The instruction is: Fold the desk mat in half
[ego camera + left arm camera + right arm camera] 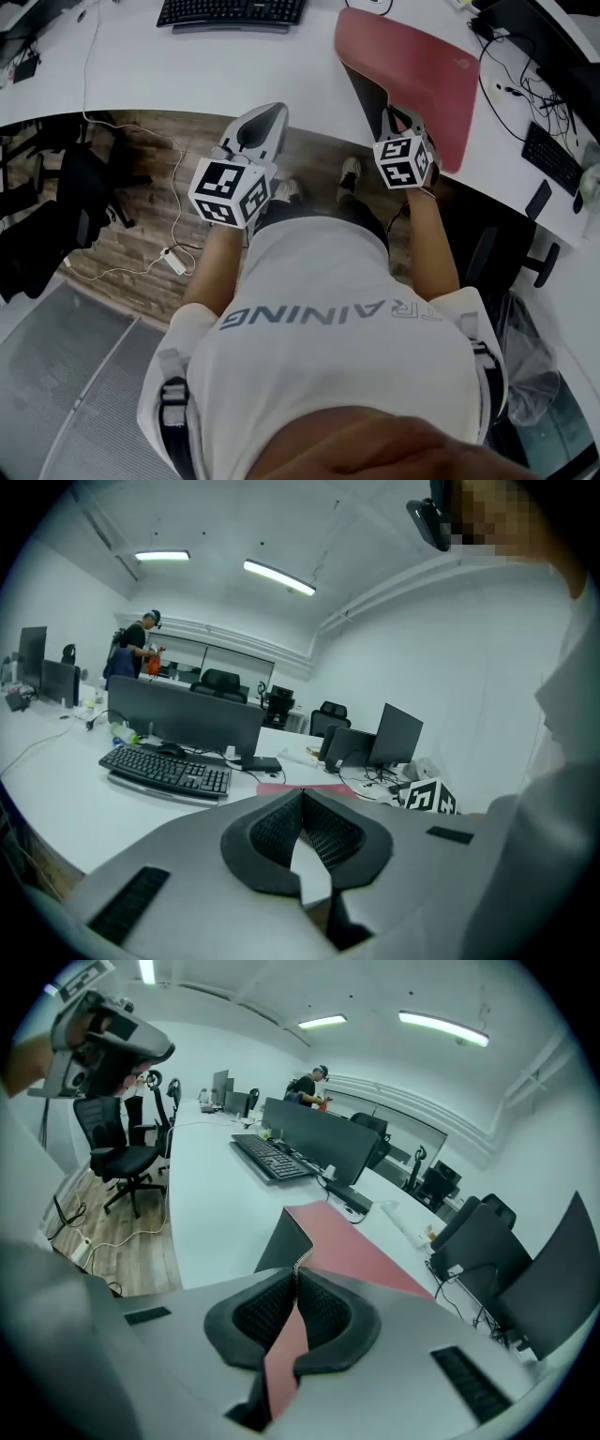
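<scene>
The red desk mat (422,66) lies on the white desk (169,70) at the right. Its near left corner is lifted and curls over, showing the dark underside (367,94). My right gripper (399,120) is shut on the mat's near edge. In the right gripper view the red sheet (349,1249) runs out from between the closed pads, with the gripper (298,1271) pinching it. My left gripper (255,131) hangs over the floor just off the desk's front edge, apart from the mat. It (302,795) is shut with nothing in it.
A black keyboard (232,11) sits at the desk's back, left of the mat. A second keyboard (551,155) and cables (511,89) lie to the right. A black office chair (66,187) and a power strip (174,261) are on the floor at left. Monitors (187,722) stand behind.
</scene>
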